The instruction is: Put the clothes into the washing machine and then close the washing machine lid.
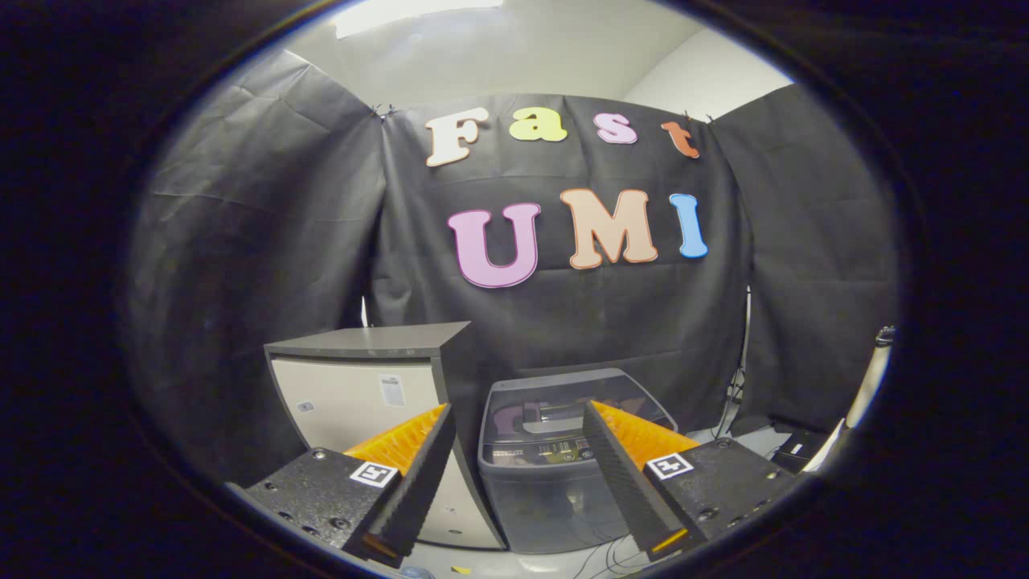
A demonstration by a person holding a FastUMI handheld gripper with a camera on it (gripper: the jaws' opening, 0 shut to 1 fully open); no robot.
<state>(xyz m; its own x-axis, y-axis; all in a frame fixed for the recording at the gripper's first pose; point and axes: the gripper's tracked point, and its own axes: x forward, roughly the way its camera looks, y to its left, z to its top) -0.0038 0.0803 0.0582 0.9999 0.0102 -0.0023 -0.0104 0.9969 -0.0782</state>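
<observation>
A small grey top-loading washing machine [555,474] stands on the floor beyond my fingers, against the black cloth wall. Its glass lid [563,398] lies flat and shut, with a control strip along its front. My gripper [518,414] is open, held well back from the machine and above it, with nothing between the fingers. The machine shows in the gap between the two fingers. No clothes are in sight.
A white cabinet [354,394] with a dark grey top stands just left of the washing machine, touching or nearly touching it. Cables [735,394] hang by the wall to the right of the machine. A pale pole [872,378] leans at the far right.
</observation>
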